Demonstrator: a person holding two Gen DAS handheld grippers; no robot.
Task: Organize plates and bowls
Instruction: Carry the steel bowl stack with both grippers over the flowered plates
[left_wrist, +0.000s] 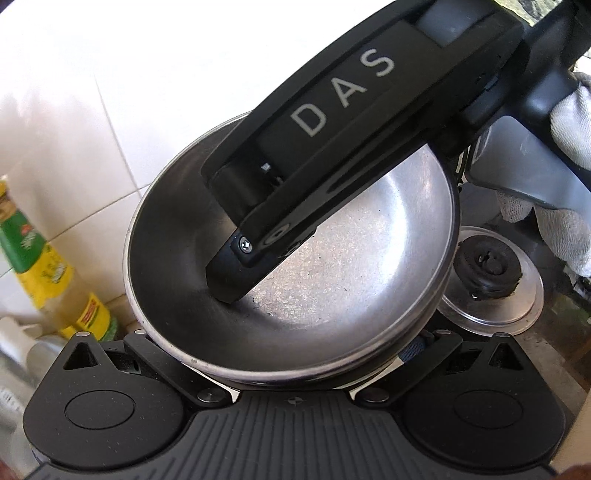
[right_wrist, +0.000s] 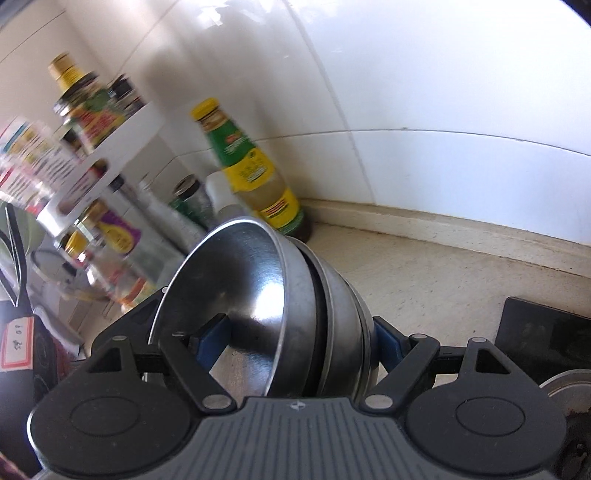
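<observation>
A stack of steel bowls (right_wrist: 295, 302) is held on edge, tilted, in my right gripper (right_wrist: 295, 341); one blue-padded finger is inside the top bowl and the other is against the outside of the stack. In the left wrist view the same stack (left_wrist: 332, 266) fills the middle, with my right gripper's black body marked DAS (left_wrist: 332, 110) reaching down into the top bowl. My left gripper (left_wrist: 291, 354) sits at the near rim of the stack; the bowls hide its fingertips, so its grip is unclear.
A yellow-and-green sauce bottle (right_wrist: 247, 166) stands by the white tiled wall, with jars and a condiment rack (right_wrist: 92, 147) to the left. A gas burner (left_wrist: 487, 266) lies to the right of the bowls. A beige counter (right_wrist: 443, 277) runs along the wall.
</observation>
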